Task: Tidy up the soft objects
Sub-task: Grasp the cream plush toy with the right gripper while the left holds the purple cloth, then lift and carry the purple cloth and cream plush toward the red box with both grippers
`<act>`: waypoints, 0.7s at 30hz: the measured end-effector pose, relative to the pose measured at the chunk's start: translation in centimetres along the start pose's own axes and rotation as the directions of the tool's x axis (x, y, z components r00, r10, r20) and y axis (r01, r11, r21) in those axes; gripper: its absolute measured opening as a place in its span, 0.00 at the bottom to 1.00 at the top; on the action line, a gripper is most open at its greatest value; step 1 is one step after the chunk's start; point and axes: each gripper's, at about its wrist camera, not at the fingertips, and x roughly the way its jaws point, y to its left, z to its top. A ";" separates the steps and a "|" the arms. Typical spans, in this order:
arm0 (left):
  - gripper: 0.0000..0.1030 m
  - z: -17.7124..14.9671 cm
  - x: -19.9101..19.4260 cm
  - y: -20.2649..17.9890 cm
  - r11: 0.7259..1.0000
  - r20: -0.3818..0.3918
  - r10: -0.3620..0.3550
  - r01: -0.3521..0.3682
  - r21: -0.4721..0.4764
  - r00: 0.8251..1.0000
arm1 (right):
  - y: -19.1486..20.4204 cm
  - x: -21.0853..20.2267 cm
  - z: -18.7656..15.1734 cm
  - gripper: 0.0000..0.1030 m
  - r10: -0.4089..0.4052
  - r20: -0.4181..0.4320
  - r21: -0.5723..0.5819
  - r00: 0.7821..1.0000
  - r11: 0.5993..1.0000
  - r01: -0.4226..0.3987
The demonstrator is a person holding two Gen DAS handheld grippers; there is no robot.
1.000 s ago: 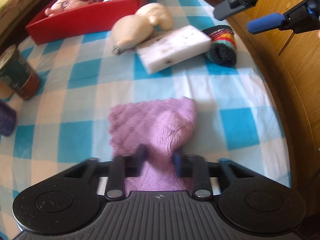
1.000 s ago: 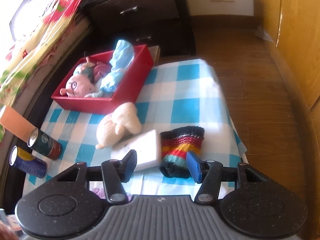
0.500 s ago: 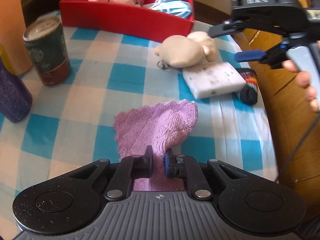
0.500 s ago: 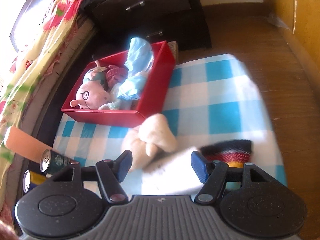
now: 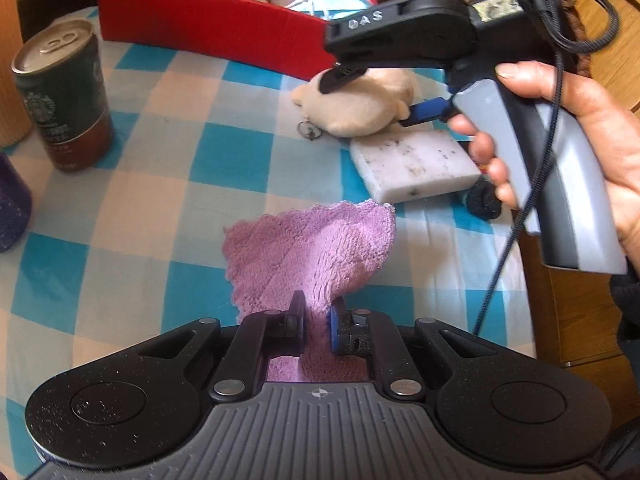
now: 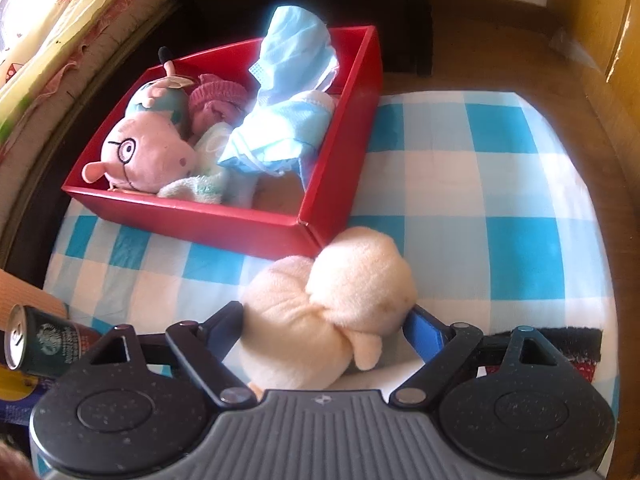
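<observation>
Black claw (image 5: 315, 330), blue pad, grey ribbed housing.

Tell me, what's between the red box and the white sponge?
The cream plush toy lies between the red box and white sponge, seen in the left wrist view.

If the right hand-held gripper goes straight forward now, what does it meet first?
The cream plush toy, already between the open right hand-held gripper fingers; beyond it probably the red box.

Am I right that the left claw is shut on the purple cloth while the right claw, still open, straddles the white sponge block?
Not quite: the right claw straddles the cream plush toy, not the sponge, as the right wrist view shows. The rest holds: it is open, and the left claw is shut on the purple cloth.
</observation>
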 end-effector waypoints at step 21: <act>0.09 0.2 -3.5 2.4 0.994 0.082 0.100 -0.096 -0.044 0.992 | 0.4 -9.6 -6.9 0.34 0.180 0.020 -0.149 0.983 0.973 -0.175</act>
